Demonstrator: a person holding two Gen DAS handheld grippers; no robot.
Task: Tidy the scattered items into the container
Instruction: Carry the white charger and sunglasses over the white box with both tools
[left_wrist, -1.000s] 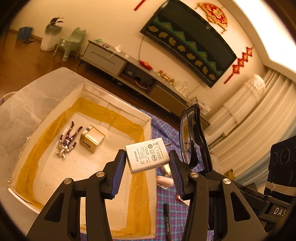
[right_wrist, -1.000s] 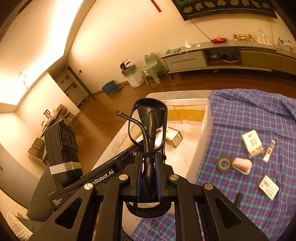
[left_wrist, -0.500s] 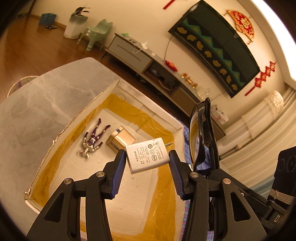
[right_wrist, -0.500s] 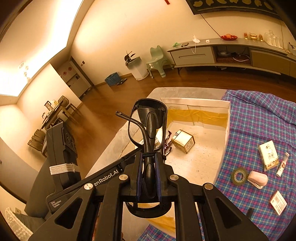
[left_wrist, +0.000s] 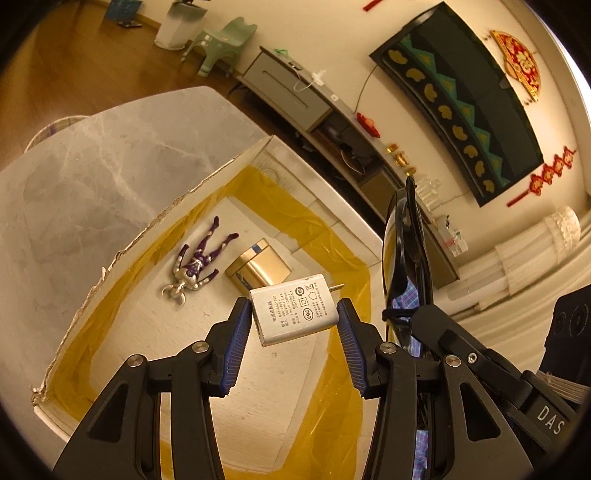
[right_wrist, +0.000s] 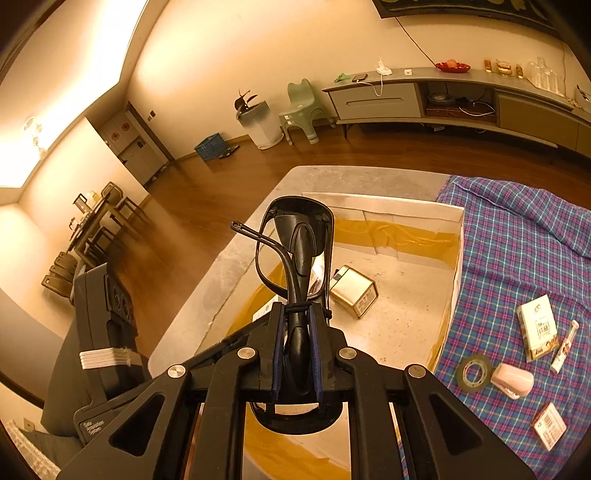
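Observation:
My left gripper (left_wrist: 293, 325) is shut on a white charger plug (left_wrist: 293, 314) and holds it above the inside of the white box (left_wrist: 155, 221) with yellow tape. My right gripper (right_wrist: 297, 347) is shut on folded black glasses (right_wrist: 295, 240), held above the box's near left part (right_wrist: 388, 205); the glasses also show in the left wrist view (left_wrist: 406, 258). In the box lie a purple toy figure (left_wrist: 195, 262) and a gold box (left_wrist: 258, 267), which also shows in the right wrist view (right_wrist: 354, 291).
On the plaid cloth (right_wrist: 517, 240) to the right of the box lie a white carton (right_wrist: 537, 326), a small tube (right_wrist: 563, 345), a tape roll (right_wrist: 472, 371), a pink stapler (right_wrist: 513, 380) and a small card box (right_wrist: 548, 430). Bare marble table (left_wrist: 92, 166) lies left of the box.
Both grippers moved left, from over the box's cloth-side edge to above its inside, each still holding its item. The box floor now fills more of both views.

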